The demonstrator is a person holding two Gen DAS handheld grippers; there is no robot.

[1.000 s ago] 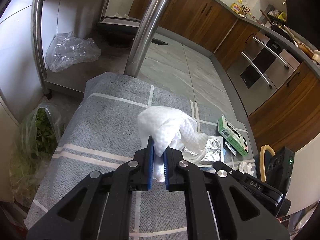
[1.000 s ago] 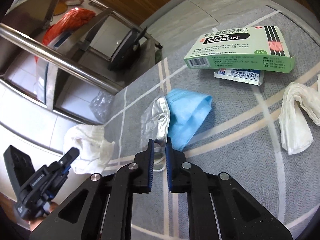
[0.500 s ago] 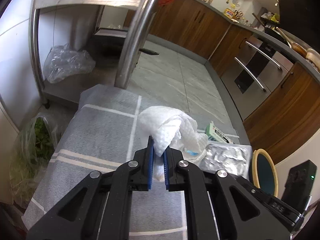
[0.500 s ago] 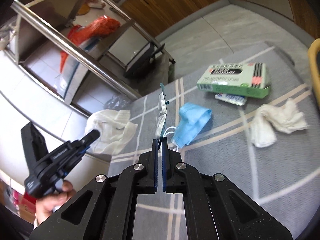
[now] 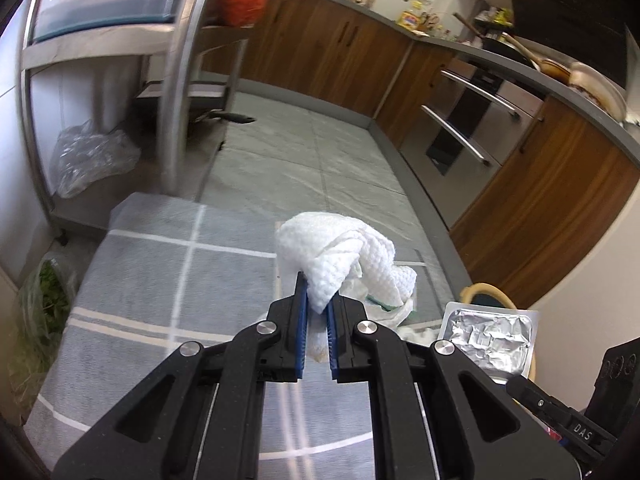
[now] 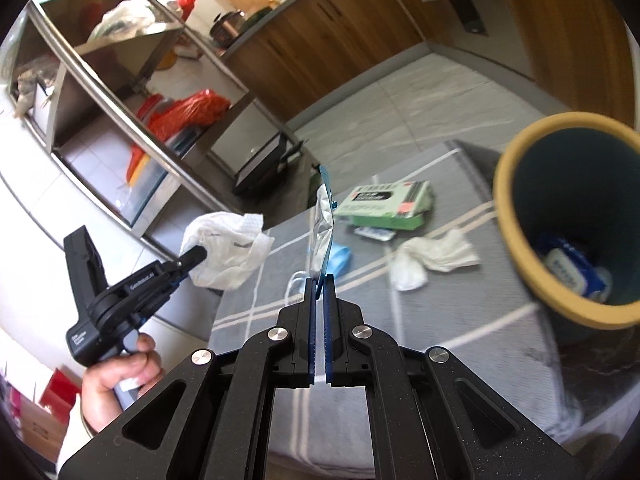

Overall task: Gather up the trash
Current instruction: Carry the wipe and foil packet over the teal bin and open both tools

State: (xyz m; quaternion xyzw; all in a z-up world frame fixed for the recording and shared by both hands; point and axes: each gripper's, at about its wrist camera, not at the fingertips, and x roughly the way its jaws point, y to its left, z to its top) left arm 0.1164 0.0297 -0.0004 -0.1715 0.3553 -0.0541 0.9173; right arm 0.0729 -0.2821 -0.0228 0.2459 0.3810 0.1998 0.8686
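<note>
My left gripper (image 5: 316, 300) is shut on a crumpled white paper towel (image 5: 336, 256) and holds it above the grey striped cloth (image 5: 160, 272); both also show in the right wrist view (image 6: 224, 252). My right gripper (image 6: 319, 280) is shut on a silver foil blister pack (image 6: 322, 224), held edge-on and lifted off the cloth; the left wrist view shows its foil face (image 5: 488, 332). A yellow-rimmed dark bin (image 6: 572, 220) stands at the right with some trash inside. A green medicine box (image 6: 384, 204), a blue face mask (image 6: 338, 258) and another white tissue (image 6: 432, 260) lie on the cloth.
A steel shelf rack (image 5: 176, 80) stands at the left with plastic bags (image 5: 92, 156) on its lower shelf. Wooden kitchen cabinets and an oven (image 5: 472, 128) line the far side. A bag of greens (image 5: 44, 312) sits beside the cloth-covered surface.
Both grippers have risen further with their loads. The right gripper has swung towards the bin, which now fills the right of its view. The blister pack has lifted clear of the cloth.
</note>
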